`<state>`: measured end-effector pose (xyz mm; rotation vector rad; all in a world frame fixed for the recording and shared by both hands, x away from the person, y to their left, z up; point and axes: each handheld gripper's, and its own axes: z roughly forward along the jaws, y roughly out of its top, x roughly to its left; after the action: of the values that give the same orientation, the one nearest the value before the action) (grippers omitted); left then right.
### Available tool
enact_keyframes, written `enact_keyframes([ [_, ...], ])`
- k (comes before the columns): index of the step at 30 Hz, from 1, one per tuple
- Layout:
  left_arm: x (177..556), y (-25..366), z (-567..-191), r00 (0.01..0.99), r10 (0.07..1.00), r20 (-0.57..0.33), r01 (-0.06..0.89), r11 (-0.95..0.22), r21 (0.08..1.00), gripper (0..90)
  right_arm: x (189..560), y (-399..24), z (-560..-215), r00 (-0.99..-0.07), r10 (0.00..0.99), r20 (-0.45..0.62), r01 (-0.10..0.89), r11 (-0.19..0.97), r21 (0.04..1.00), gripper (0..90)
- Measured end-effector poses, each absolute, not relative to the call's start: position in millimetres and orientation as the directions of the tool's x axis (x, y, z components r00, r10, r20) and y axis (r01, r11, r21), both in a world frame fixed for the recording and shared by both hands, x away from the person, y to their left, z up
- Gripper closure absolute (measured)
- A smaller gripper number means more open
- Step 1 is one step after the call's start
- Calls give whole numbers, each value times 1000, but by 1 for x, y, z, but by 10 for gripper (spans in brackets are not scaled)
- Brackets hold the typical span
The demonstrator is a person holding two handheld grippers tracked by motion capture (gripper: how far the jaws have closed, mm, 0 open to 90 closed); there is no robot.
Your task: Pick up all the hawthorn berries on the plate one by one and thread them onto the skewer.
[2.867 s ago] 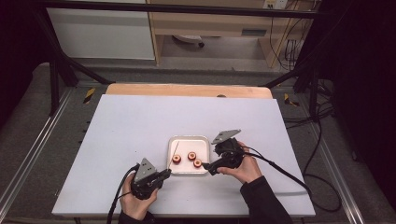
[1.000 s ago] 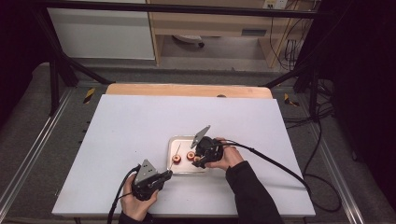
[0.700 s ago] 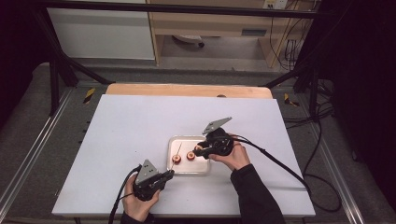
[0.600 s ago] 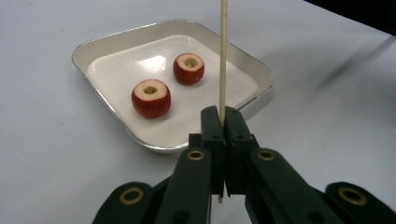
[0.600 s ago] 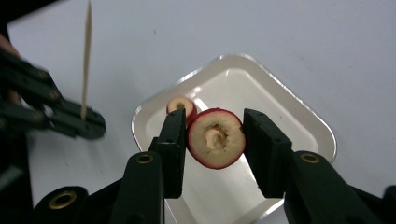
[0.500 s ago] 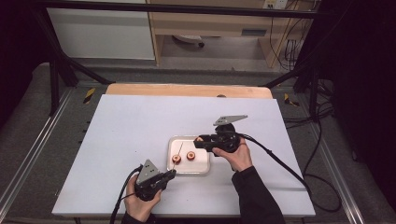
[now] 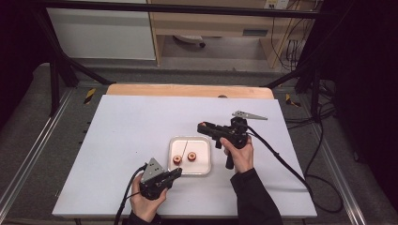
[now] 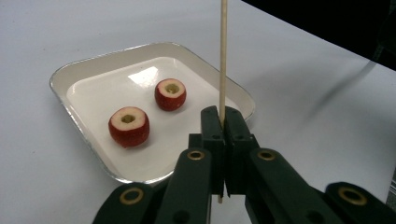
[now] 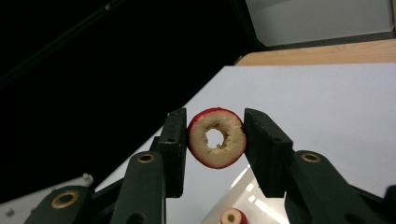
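Claws grip: right claw point(image 9: 215, 140) a cored fruit piece point(image 9: 216, 137), left claw point(image 8: 223, 140) a skewer point(image 8: 223, 56).

A tray point(image 7: 205, 161) sits near the middle of the bench point(image 7: 131, 126), toward the person's side. In it lie 2 fruit pieces point(image 7: 177, 160), side by side and apart. The left gripper point(image 7: 174, 173) rests just left of the tray's near corner, holding a skewer point(image 8: 223, 56) upright over the tray's edge. The right gripper point(image 7: 202, 127) hangs above the tray's far right corner, a third fruit ring point(image 9: 216, 137) between its jaws.
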<state>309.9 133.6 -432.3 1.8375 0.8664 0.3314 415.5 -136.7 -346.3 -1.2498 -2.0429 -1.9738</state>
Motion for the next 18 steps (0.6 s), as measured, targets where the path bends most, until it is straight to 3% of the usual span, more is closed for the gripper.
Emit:
enact_keyframes([
  [7, 311, 125, -429, 705, 692, -157, 394, -198, 897, 886, 412, -136, -343, -660, 484, 575, 547, -215, 809, 614],
  [18, 319, 111, -430, 689, 706, -162, 412, -199, 889, 886, 410, -128, -349, -664, 478, 574, 536, -230, 812, 614],
])
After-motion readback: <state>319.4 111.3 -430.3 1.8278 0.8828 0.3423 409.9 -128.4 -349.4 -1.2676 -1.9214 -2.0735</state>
